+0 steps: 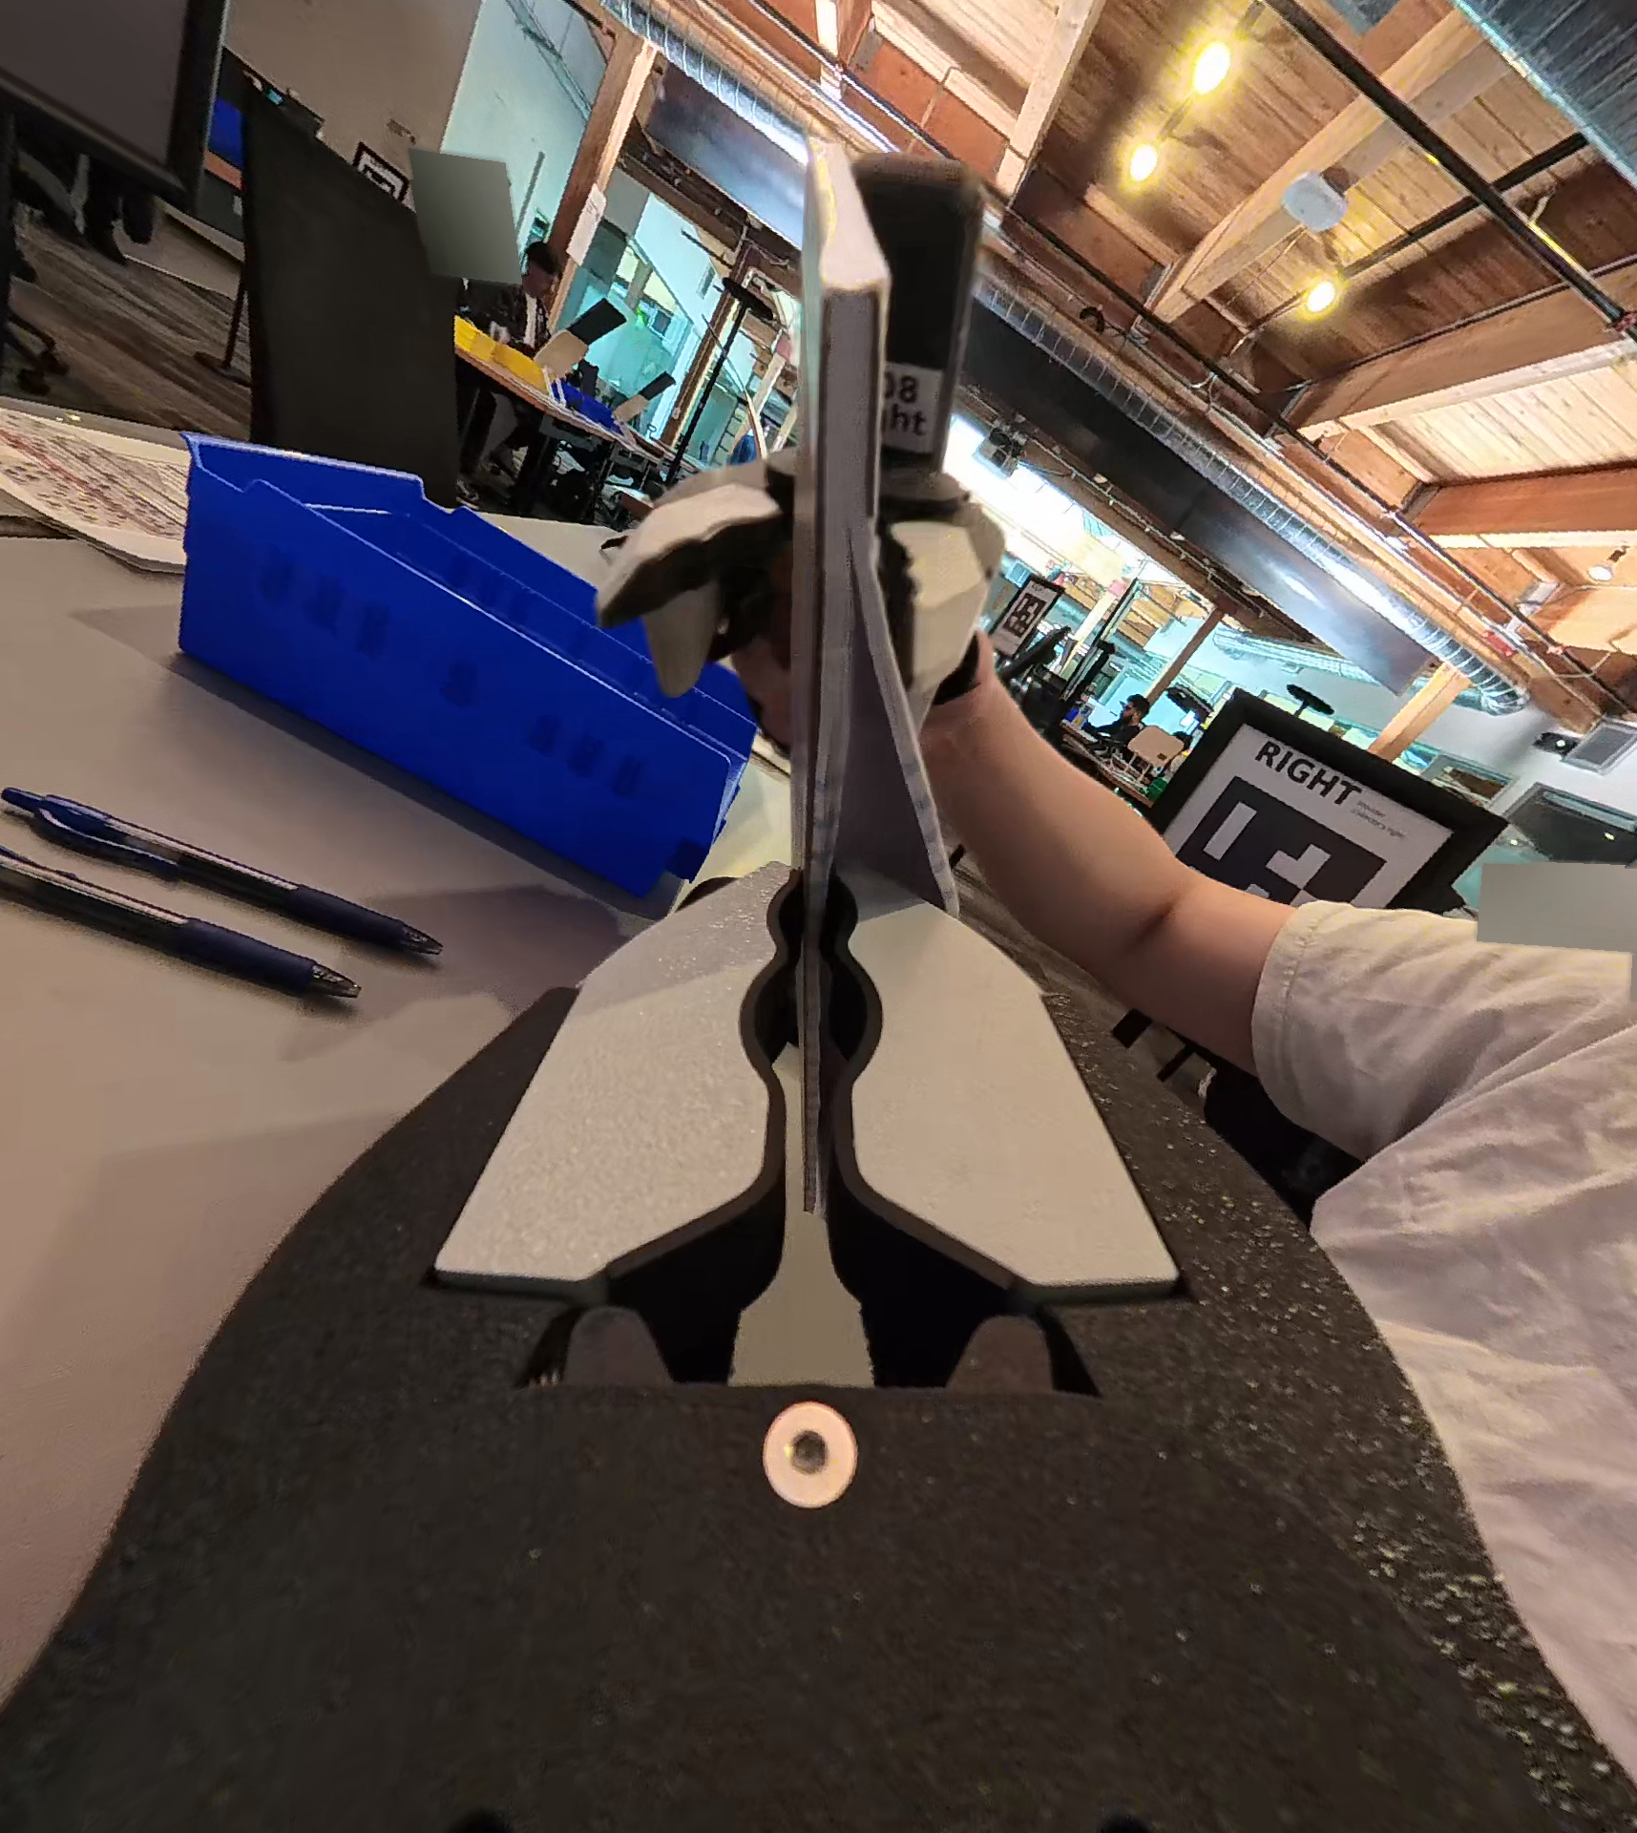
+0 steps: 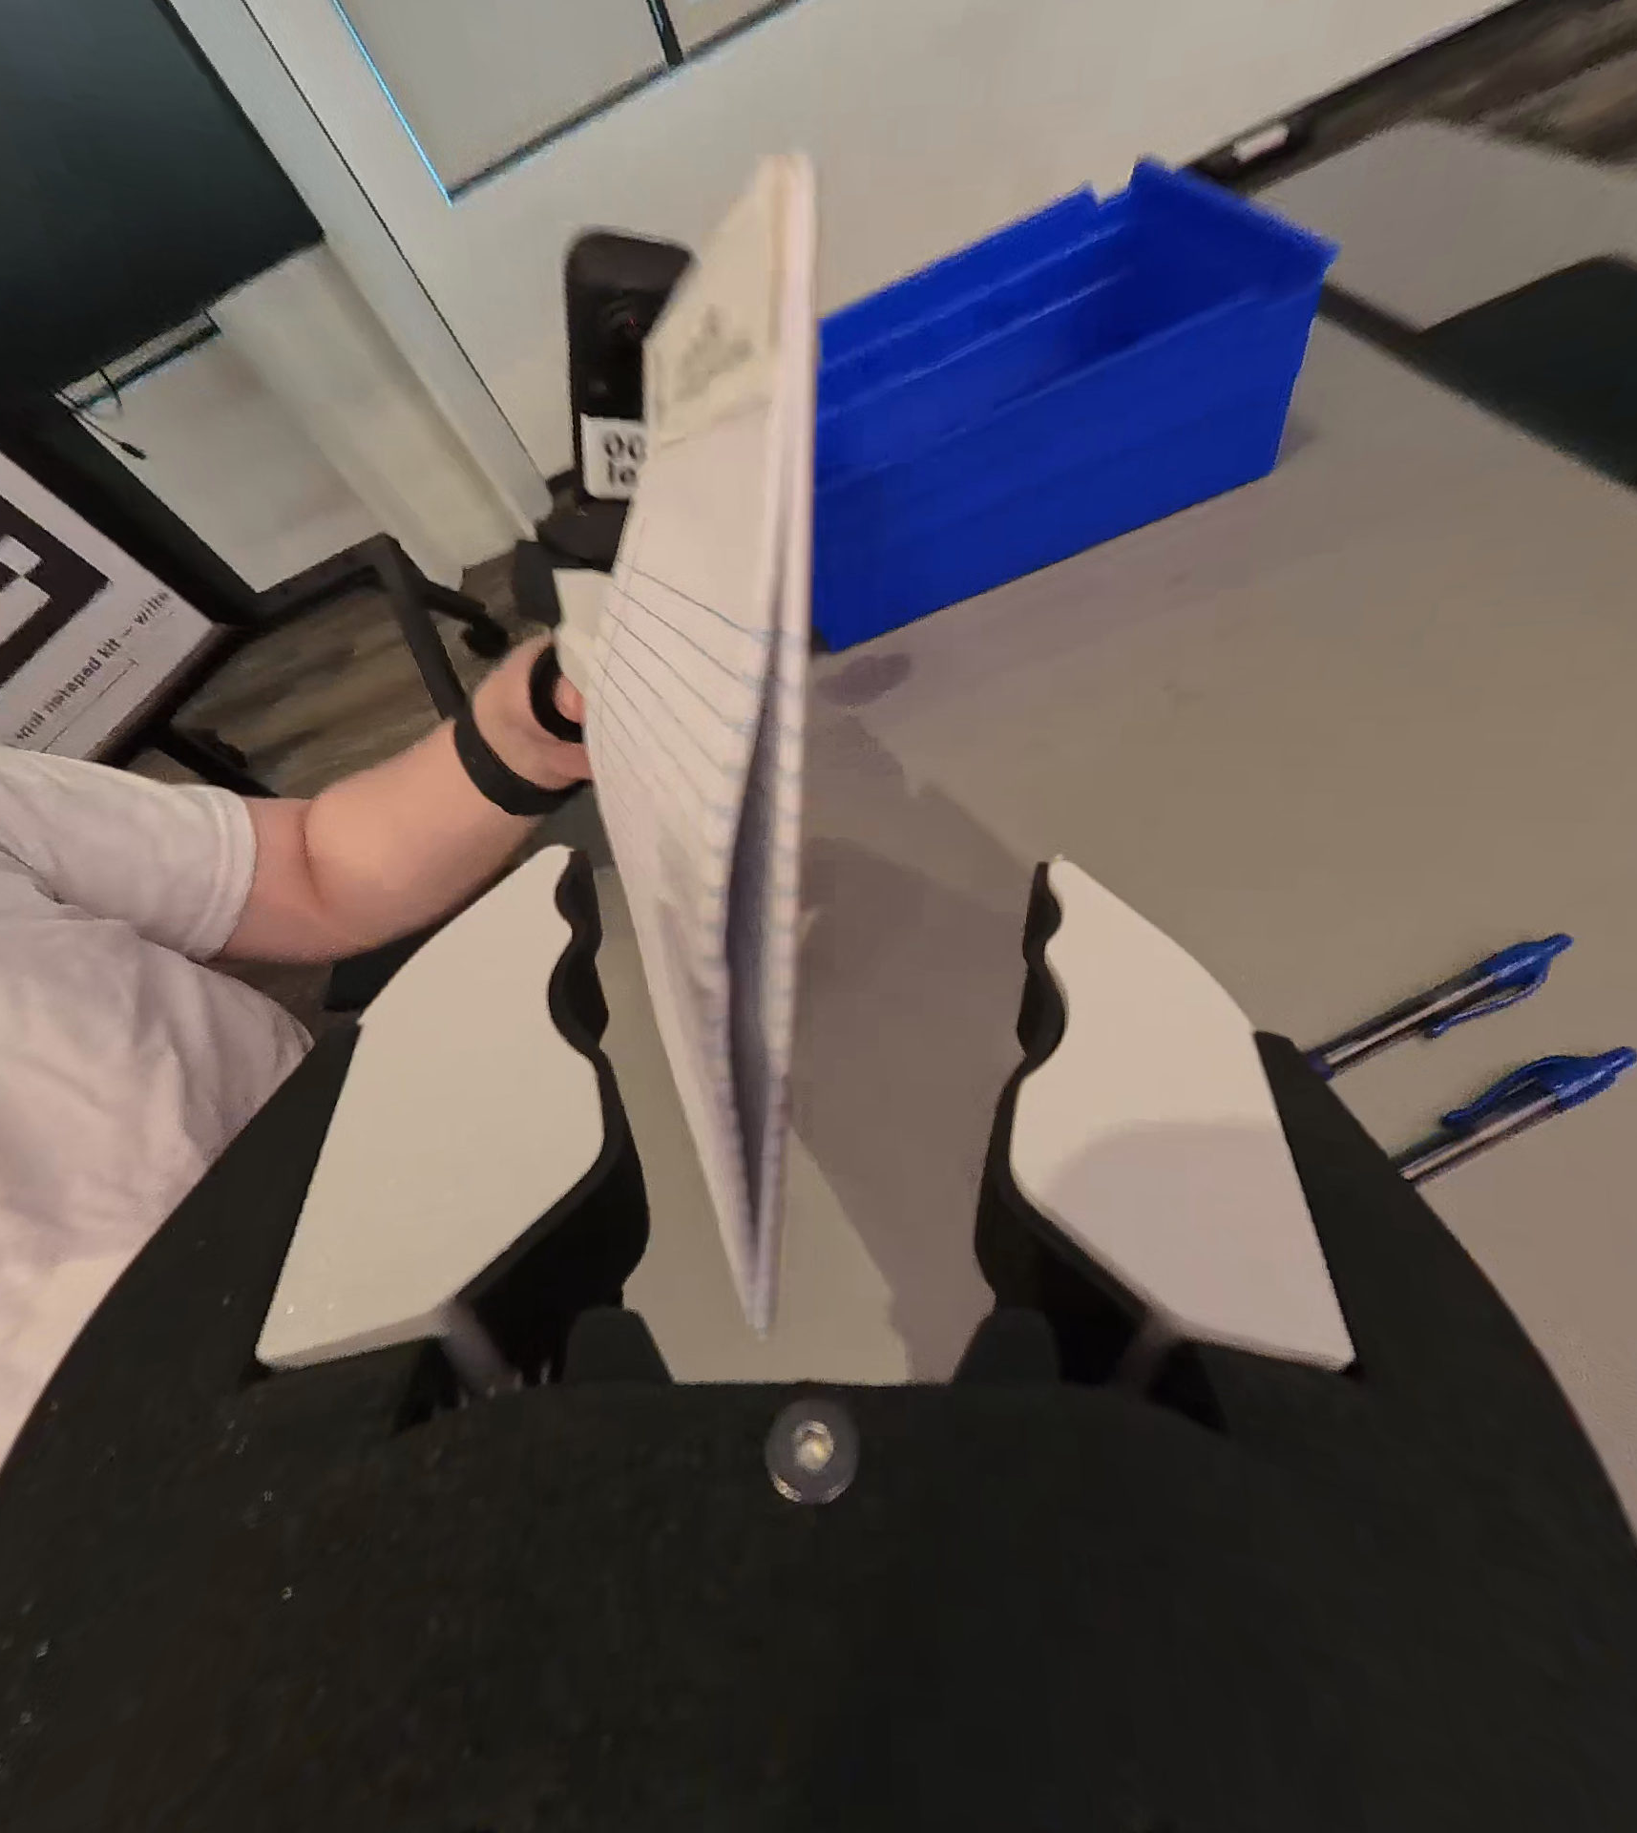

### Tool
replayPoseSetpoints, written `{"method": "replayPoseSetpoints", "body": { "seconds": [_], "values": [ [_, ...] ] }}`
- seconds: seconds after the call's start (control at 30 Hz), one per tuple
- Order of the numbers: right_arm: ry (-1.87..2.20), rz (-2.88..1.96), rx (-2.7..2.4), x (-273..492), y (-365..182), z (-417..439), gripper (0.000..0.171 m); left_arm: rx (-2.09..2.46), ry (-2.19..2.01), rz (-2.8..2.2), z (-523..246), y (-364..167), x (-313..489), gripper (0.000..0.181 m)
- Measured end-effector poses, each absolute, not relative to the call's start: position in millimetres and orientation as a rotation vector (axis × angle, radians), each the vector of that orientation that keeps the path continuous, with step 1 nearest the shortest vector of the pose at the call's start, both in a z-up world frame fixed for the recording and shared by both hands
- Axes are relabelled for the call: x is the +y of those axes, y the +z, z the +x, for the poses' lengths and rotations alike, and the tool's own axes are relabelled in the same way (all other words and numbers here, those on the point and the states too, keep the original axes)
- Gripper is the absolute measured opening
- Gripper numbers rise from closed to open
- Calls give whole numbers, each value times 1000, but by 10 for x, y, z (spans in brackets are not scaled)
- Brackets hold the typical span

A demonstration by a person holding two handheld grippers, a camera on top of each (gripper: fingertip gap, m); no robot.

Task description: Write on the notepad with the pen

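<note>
Left wrist view: the left gripper (image 1: pixel 812 1002), jaws clamped on the notepad (image 1: pixel 829 555), holds it upright above the surface (image 1: pixel 150 1141), probably for a handover; two pens (image 1: pixel 199 893) lie beside a bin (image 1: pixel 437 645). Right wrist view: the right gripper (image 2: pixel 809 992), jaws wide, straddles the notepad (image 2: pixel 715 754).
</note>
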State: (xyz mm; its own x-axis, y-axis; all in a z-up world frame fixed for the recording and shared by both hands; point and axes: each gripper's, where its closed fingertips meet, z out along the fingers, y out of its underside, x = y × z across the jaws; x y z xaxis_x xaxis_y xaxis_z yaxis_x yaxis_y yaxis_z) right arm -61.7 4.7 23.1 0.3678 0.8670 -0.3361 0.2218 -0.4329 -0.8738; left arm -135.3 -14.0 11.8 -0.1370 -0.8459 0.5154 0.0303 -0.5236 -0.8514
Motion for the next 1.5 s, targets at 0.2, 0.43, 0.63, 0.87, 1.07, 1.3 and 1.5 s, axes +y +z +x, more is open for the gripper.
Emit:
{"method": "replayPoseSetpoints", "body": {
  "seconds": [0.2, 0.43, 0.63, 0.87, 1.07, 1.3, 1.5],
  "values": [
    [1458, -1799, -1022, -165, 159, -873, 14, 907, -1725, -1484, -1400, 134, -105, 2],
    [1583, -1780, -998, -166, 107, -997, 4, 817, -1743, -1482, -1669, 332, 60, 19],
    [1506, -1766, -947, 27, 119, -938, 4, 767, -1569, -1558, -1854, 286, 176, 45],
    [1558, -1673, -913, 101, 212, -1008, 4, 812, -1632, -1604, -1584, 172, 149, 47],
    [1640, -1651, -898, 75, 244, -1076, 18, 768, -1788, -1532, -1511, 233, 164, 4],
    [1461, -1641, -788, 443, 611, -898, 47, 805, -1712, -1590, -1492, 70, 156, 4],
    [1498, -1676, -855, 464, 714, -927, 5, 804, -1761, -1543, -1474, 148, 107, 5]
  ]
}}
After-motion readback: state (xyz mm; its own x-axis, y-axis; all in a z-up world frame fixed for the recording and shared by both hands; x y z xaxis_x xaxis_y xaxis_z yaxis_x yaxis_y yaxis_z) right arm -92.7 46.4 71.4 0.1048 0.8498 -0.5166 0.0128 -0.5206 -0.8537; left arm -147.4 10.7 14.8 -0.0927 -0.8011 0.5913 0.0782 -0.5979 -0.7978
